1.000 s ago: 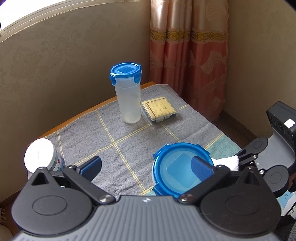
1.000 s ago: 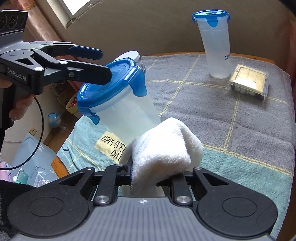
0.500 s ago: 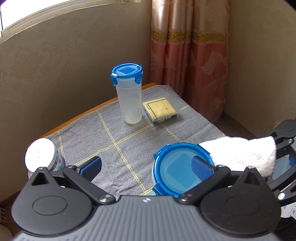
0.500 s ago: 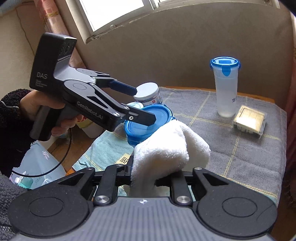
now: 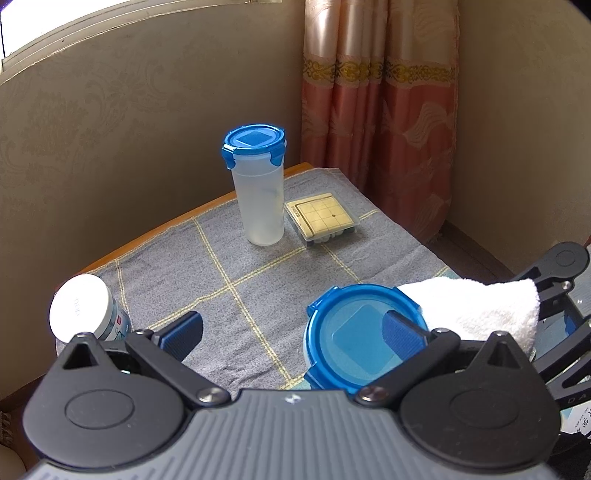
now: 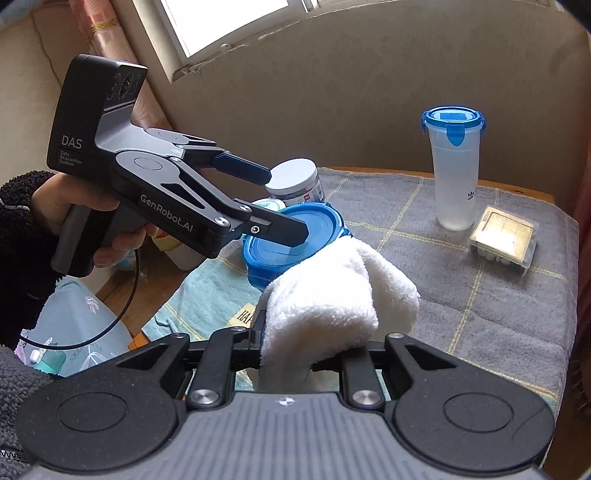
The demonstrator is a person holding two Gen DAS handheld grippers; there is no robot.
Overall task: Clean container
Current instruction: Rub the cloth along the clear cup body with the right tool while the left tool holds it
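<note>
While the left tool [image 6: 286,206] hangs spread wide above the round blue-lidded plastic container [image 6: 295,243], the right tool [image 6: 314,354] clamps a fluffy white cloth [image 6: 332,295] touching its five-o'clock rim.

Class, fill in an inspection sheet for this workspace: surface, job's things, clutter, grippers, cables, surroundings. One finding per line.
Surface: grey checked towel over the table, teal cloth at its near edge.
Job's things: short container with blue lid, lid on; white cloth.
Clutter: tall lidded tumbler; small flat grid-patterned box; white-capped jar.
Grippers: left gripper open, one finger over the blue lid; right gripper shut on the white cloth.
Cables: black cable hanging below the left gripper.
Surroundings: beige wall, pink curtain, window.
</note>
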